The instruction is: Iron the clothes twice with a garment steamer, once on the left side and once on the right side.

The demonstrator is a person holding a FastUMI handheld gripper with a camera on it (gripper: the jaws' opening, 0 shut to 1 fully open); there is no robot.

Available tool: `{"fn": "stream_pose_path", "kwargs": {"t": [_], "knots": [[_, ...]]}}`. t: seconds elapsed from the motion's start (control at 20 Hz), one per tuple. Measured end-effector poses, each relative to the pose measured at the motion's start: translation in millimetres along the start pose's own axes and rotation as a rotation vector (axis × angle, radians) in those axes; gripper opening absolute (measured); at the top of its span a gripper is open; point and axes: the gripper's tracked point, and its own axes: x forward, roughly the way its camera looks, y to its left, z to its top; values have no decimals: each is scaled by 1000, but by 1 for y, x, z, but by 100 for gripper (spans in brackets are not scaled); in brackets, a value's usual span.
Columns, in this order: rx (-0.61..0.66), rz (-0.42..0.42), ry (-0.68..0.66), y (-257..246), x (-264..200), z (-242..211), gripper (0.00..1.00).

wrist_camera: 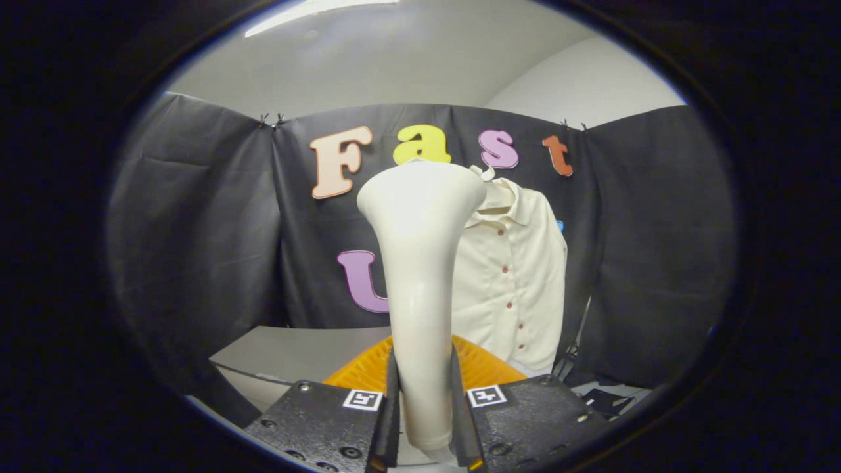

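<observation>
Gripper view: the gripper (424,420) has both fingers (392,401) pressed against the narrow handle of the garment steamer (420,263), one on each side, pinching it firmly. The steamer stands nearly upright between the fingers, its cream body rising from them and flaring into a wide head at the top, tilted a touch to the left. Just behind the handle, right ahead of the fingers, a ribbed orange surface (486,368) fans out on both sides; what it belongs to I cannot tell. Beyond the steamer and a little to the right hangs the cream shirt (519,276), collar up, a row of small reddish buttons running down its front, its left portion hidden by the steamer's body. The steamer head is apart from the fabric, closer to the gripper than the shirt. Ahead and to the left of the fingers sits a grey tabletop (295,351), low down. To the right, beyond the fingers, dark clutter (604,397) lies near the shirt's hem, too small to make out.
</observation>
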Motion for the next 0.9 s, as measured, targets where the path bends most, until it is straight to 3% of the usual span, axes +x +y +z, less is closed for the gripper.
{"fn": "stream_pose_path", "kwargs": {"t": [0.5,0.8,0.9], "knots": [[-34,51,32,4,-20,-19,33],[-28,82,55,-21,-44,-28,33],[-30,52,46,-37,-51,-30,33]]}}
